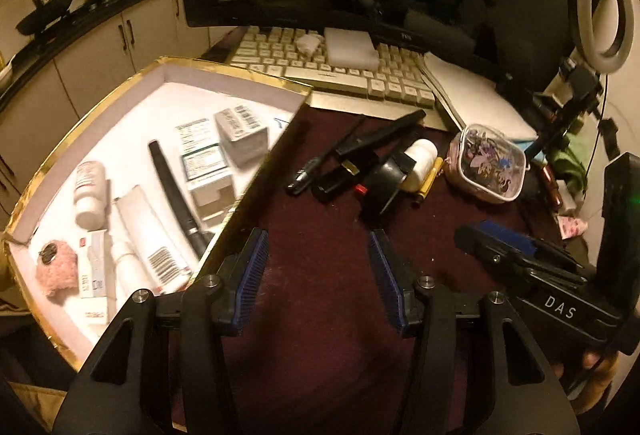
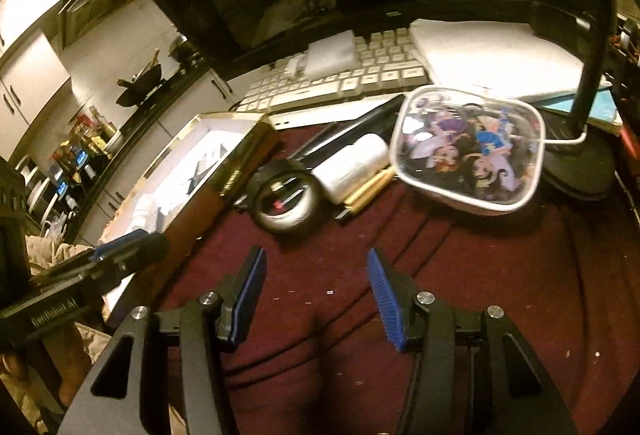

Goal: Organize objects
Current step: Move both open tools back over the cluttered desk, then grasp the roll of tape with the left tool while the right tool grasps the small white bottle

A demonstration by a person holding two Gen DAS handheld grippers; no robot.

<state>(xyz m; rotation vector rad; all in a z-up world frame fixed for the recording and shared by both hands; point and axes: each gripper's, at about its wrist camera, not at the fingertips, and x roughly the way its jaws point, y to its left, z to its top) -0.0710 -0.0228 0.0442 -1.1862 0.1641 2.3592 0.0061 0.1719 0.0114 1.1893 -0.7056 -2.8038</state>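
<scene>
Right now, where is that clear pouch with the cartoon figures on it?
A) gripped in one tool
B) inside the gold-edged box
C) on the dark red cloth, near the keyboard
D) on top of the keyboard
C: the cartoon pouch lies on the dark red cloth, just in front of the keyboard; both tools are open and hold nothing.

The right gripper (image 2: 316, 299) hangs with jaws apart over the maroon cloth (image 2: 460, 275). At one o'clock sits a cartoon pouch (image 2: 468, 147); at eleven, a black ring (image 2: 286, 201); at ten, the gold-edged box (image 2: 240, 151).

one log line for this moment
left gripper: open, empty | right gripper: open, empty | box: partly filled | pouch: on cloth
</scene>
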